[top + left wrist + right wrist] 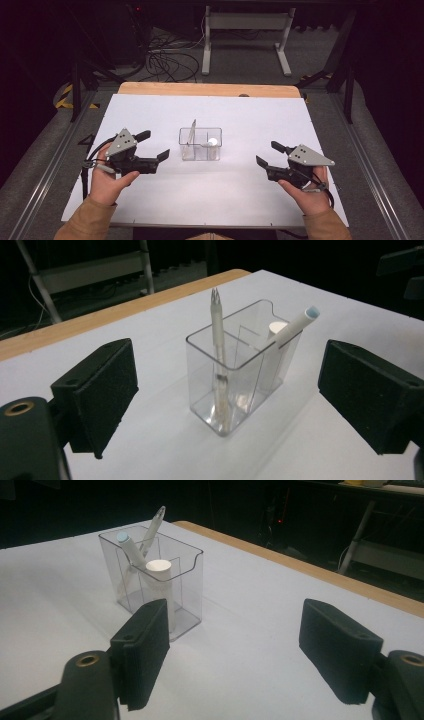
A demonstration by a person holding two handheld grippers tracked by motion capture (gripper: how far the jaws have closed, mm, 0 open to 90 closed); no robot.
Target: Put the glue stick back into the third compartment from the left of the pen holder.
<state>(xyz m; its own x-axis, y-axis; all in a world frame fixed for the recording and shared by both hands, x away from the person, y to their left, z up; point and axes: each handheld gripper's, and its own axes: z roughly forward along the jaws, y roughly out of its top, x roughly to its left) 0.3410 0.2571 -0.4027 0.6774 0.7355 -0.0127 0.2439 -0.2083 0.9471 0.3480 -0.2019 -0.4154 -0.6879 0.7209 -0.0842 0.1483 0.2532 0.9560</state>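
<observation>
A clear plastic holder (200, 145) with inner dividers stands at the middle of the white table. In it leans a translucent pen (217, 330), a white tube with a pale blue tip (295, 325) and a short white cylinder (276, 329). My left gripper (154, 145) is just left of the holder, open, with nothing between its pads; in the left gripper view the holder (250, 375) stands beyond the jaws. My right gripper (269, 154) rests further off to the right, open and empty. In the right gripper view the holder (190, 595) sits ahead to the left, with the cylinder (159, 572) nearest.
The white table top (240, 190) ends in a wooden strip (210, 89) at the far edge. Beyond it are a white frame's legs (245, 30) and loose cables (170, 60) on the dark floor. Metal rails run along both sides of the table.
</observation>
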